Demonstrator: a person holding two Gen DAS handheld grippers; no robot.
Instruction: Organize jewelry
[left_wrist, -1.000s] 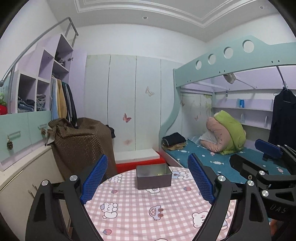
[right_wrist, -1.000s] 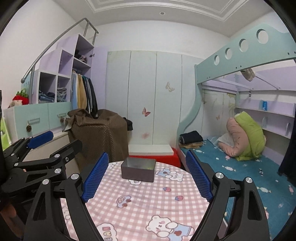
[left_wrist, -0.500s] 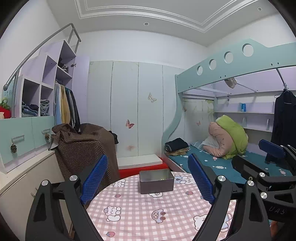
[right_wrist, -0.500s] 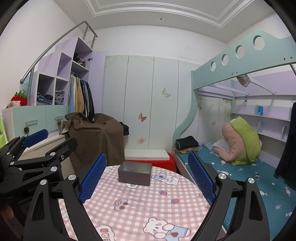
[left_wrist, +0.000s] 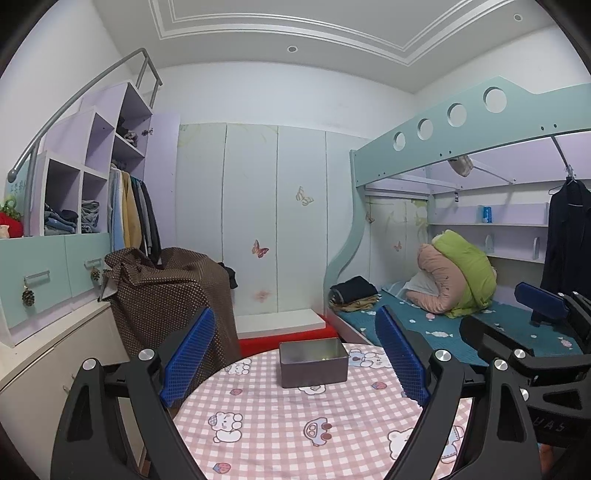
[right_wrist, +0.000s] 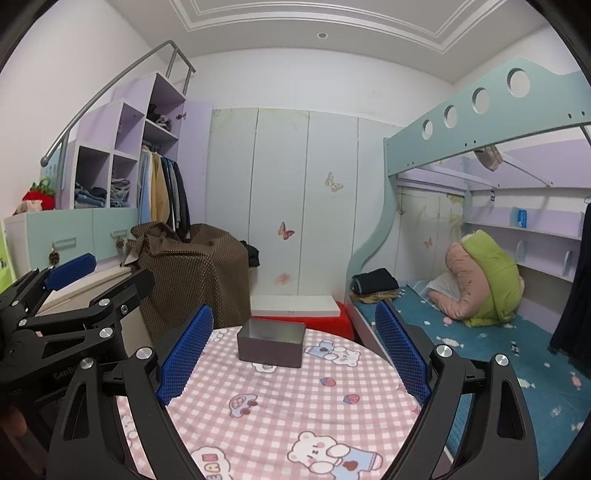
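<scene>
A dark grey open metal box (left_wrist: 314, 363) sits at the far side of a round table with a pink checked cloth (left_wrist: 288, 424); it also shows in the right wrist view (right_wrist: 271, 343). Its contents cannot be made out. My left gripper (left_wrist: 295, 358) is open and empty, held above the table short of the box. My right gripper (right_wrist: 293, 356) is open and empty too, beside the left one. The right gripper shows at the right edge of the left wrist view (left_wrist: 532, 332), and the left gripper at the left edge of the right wrist view (right_wrist: 74, 288).
A brown dotted cloth-covered bulk (left_wrist: 173, 295) stands behind the table at the left. A bunk bed (left_wrist: 443, 321) with rolled bedding is at the right. A red and white low box (left_wrist: 284, 328) lies on the floor beyond the table. Wardrobe doors fill the back wall.
Both grippers have pulled back and tilted up; the box now appears lower and farther in both views. Both stay open and empty.
</scene>
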